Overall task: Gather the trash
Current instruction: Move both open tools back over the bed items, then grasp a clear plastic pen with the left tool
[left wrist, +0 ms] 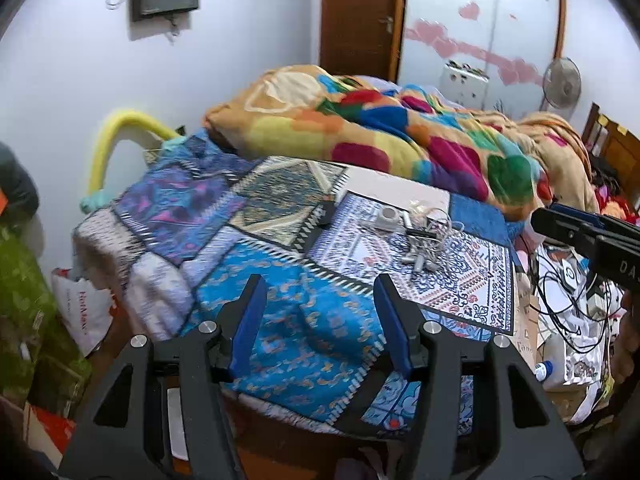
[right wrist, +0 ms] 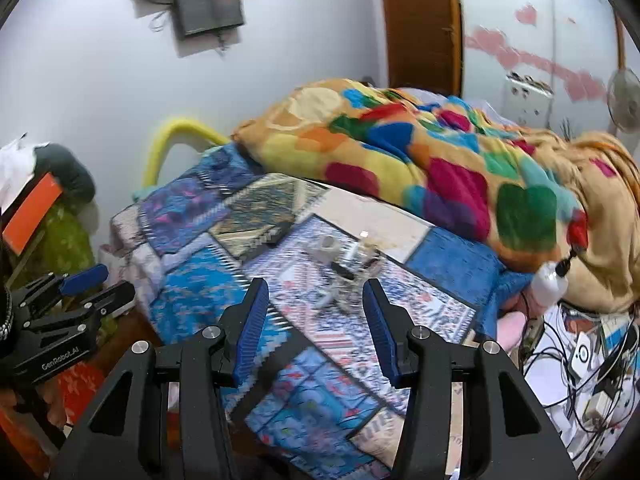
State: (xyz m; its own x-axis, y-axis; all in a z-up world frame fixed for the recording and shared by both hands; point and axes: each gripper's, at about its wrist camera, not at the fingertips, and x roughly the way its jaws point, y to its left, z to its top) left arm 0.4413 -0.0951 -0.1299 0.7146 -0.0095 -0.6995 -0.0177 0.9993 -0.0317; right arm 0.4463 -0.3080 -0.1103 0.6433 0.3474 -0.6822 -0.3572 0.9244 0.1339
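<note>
Bottle (left wrist: 545,370) appears only in left wrist view.

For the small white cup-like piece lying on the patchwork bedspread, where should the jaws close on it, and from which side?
Probably across the outer wall of the white cup, coming from above and from the near edge of the bedspread. It looks to sit with its opening up and its near and left sides free, while tangled wires lie against its right. The right gripper is open and pointed roughly that way.

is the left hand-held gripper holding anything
No, the left hand-held gripper is open with only the patchwork bedspread showing between its fingers.
</note>
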